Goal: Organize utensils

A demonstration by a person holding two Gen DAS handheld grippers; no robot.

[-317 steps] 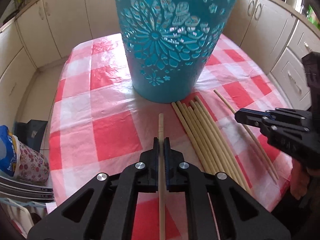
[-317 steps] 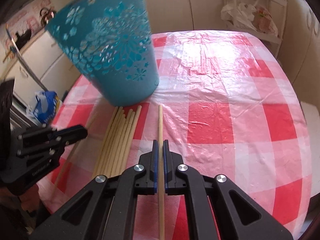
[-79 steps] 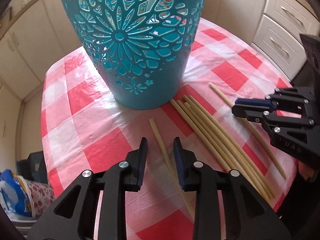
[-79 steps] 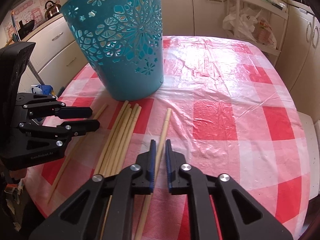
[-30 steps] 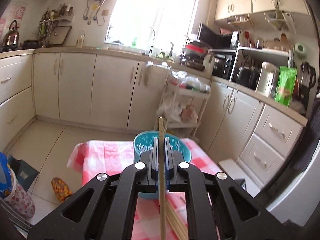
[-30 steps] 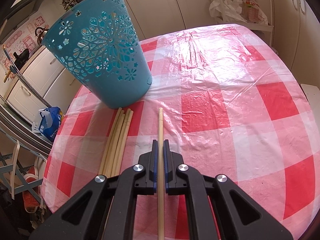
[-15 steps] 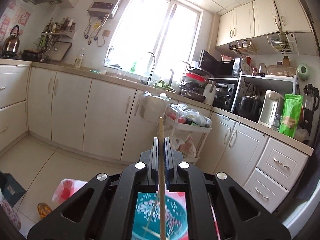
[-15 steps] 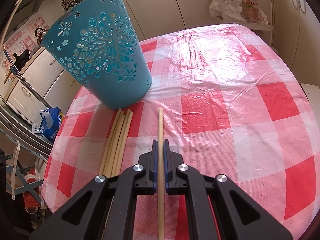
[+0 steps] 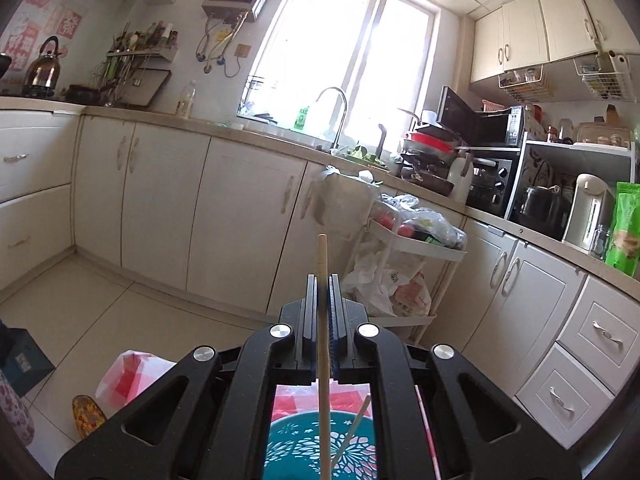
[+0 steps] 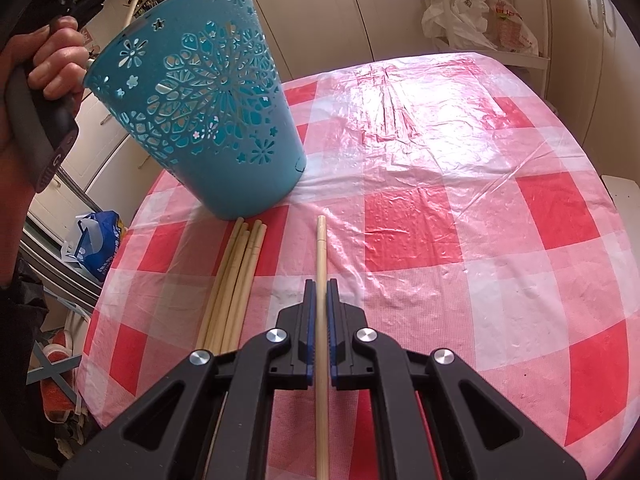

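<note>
Here, a chopstick [image 9: 322, 304] clenched in each tongs; the left one, tipped carelessly, could miss the basket [image 9: 320, 446] at lower centre.

The left gripper [image 9: 323, 280], clamped on a wooden chopstick [image 9: 322, 304], points almost level across a sunlit kitchen toward white cabinets [image 9: 168, 208] and a window [image 9: 344, 52]; below it sits a teal basket [image 9: 296, 448] with another stick [image 9: 352, 432] leaning inside.
</note>
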